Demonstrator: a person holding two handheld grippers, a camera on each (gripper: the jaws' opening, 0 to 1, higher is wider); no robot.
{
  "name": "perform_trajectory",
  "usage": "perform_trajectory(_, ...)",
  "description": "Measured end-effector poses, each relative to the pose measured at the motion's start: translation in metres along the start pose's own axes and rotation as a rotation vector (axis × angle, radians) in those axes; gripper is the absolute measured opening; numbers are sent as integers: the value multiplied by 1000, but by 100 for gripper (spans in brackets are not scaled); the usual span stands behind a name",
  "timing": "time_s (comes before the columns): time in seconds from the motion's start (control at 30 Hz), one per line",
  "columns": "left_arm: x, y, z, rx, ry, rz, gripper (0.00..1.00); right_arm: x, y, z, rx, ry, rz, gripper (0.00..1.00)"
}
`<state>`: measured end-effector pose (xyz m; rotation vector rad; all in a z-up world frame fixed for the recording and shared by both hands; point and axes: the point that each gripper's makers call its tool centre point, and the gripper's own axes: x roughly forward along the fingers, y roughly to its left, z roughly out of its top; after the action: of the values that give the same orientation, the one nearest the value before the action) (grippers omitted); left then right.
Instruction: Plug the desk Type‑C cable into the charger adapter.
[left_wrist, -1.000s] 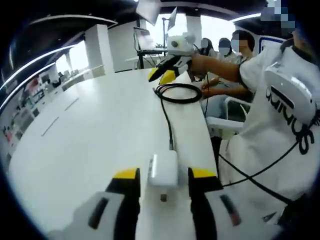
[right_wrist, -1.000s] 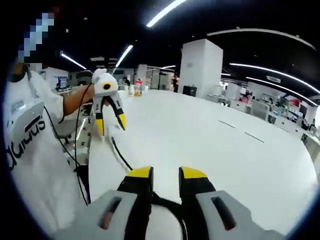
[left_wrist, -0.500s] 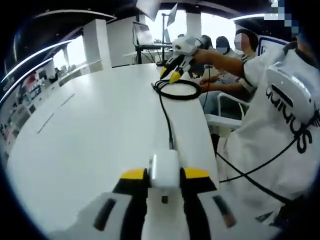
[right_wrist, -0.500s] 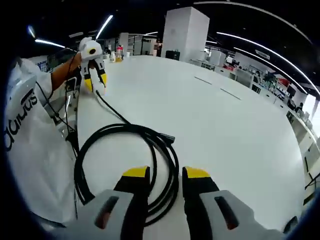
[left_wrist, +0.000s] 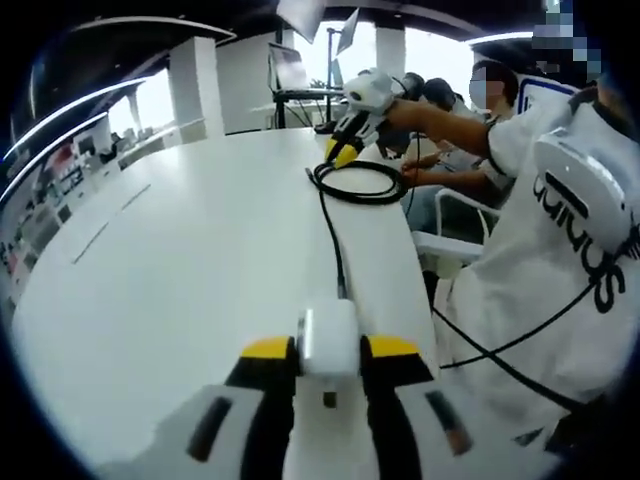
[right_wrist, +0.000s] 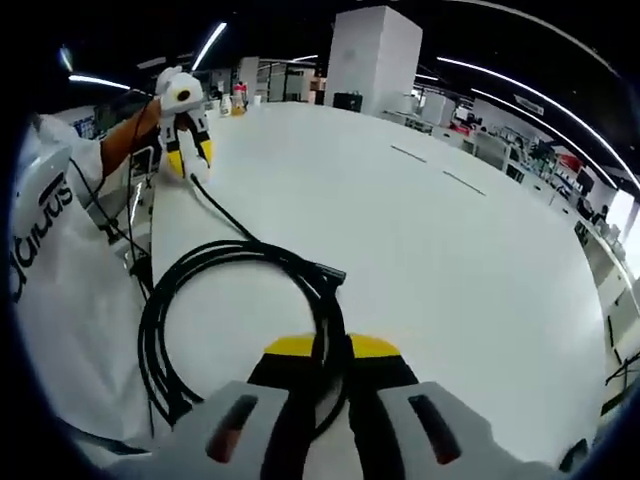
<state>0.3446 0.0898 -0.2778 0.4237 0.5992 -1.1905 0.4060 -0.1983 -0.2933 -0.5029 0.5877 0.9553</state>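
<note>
White and wide, the desk (right_wrist: 450, 250) carries the coiled cable (right_wrist: 240, 300). The right tool (right_wrist: 320, 352), open half a second ago, is now closed on the coil. The adapter (left_wrist: 328, 340) is kept clamped in the left tool (left_wrist: 322, 352), so plugging can be prepared.

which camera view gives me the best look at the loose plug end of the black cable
The right gripper view: the plug lies close, its tip bare on the white table beside the cable coil. In the left gripper view the coil is far off, the plug too small to tell.
</note>
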Motion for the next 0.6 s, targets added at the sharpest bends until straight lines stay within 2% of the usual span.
perform_trajectory(0.07, 1, 1, 1, -2, 0, 3, 24, -1, 0, 1, -13, 10, -9, 2)
perform_trajectory(0.2, 2, 3, 1, -2, 4, 4, 24, 0, -2, 0, -48, 41, -31, 2)
perform_trajectory(0.6, 3, 23, 4, -23, 0, 26, 24, 10, -23, 9, -98, 57, -82, 2)
